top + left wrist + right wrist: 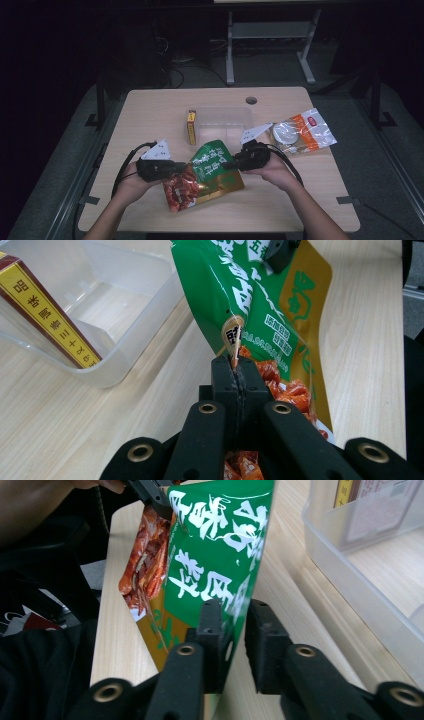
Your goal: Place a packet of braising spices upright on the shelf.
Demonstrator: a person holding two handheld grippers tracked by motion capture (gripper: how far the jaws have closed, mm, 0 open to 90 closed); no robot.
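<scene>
Gripping the left edge of the green snack bag (pixel 212 167), the left gripper (pixel 176 169) is pinching the film with its jaws closed tight on it, as the left gripper view is showing. That bag is sitting between the 2 grippers at the near middle of the table (pixel 150 110), lifted on edge, just in front of the clear plastic container (pixel 225 120) with the yellow box (pixel 191 127) standing at its left end. Over at the bag's right edge, the right gripper (pixel 229 164) is holding the film between slightly parted jaws. Farther right, an orange-trimmed packet (pixel 302 131) is lying flat.
</scene>
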